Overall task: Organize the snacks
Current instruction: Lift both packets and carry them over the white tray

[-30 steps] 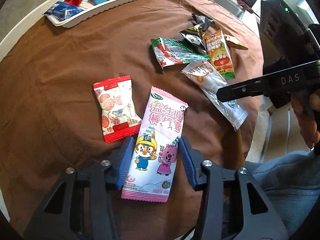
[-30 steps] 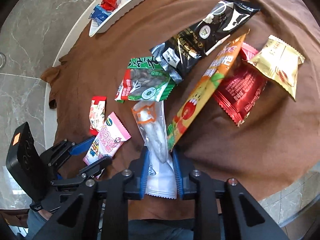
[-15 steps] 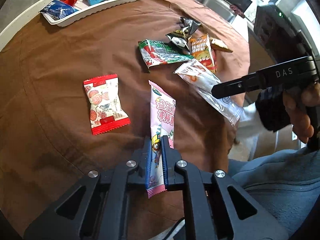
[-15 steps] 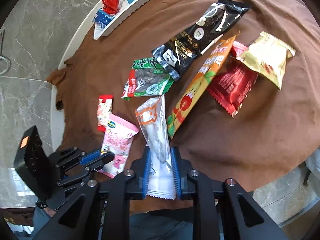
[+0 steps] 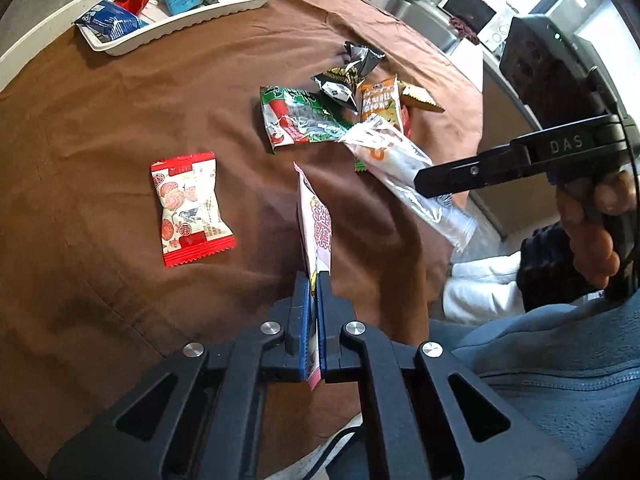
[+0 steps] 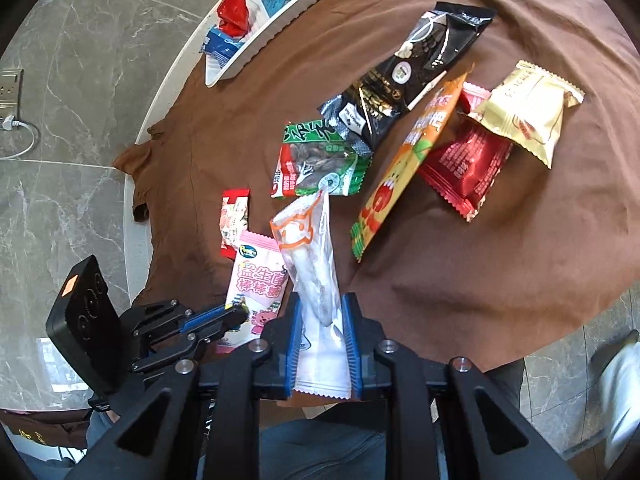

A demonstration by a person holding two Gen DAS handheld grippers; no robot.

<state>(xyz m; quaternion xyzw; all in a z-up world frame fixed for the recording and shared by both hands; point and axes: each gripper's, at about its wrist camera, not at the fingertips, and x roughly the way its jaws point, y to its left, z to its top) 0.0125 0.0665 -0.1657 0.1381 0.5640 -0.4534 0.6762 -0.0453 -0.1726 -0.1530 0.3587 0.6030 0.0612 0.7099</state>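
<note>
My left gripper (image 5: 314, 280) is shut on a pink cartoon snack packet (image 5: 316, 224), held edge-on above the brown cloth; the packet also shows in the right wrist view (image 6: 258, 276). My right gripper (image 6: 320, 304) is shut on a clear white snack packet (image 6: 310, 256), lifted off the cloth; it also shows in the left wrist view (image 5: 400, 172). A white tray (image 5: 192, 24) at the far left holds blue and red snacks. A red-and-white packet (image 5: 186, 208) lies flat on the cloth.
A pile of loose snacks lies mid-table: a green packet (image 6: 316, 160), a long black one (image 6: 404, 76), an orange one (image 6: 404, 176), a dark red one (image 6: 464, 168) and a gold one (image 6: 528, 112). The round table's edge runs near me, with marble floor beyond.
My left gripper closed on the pink packet and lifted it edge-on off the cloth. My right gripper raised the clear packet higher above the table.
</note>
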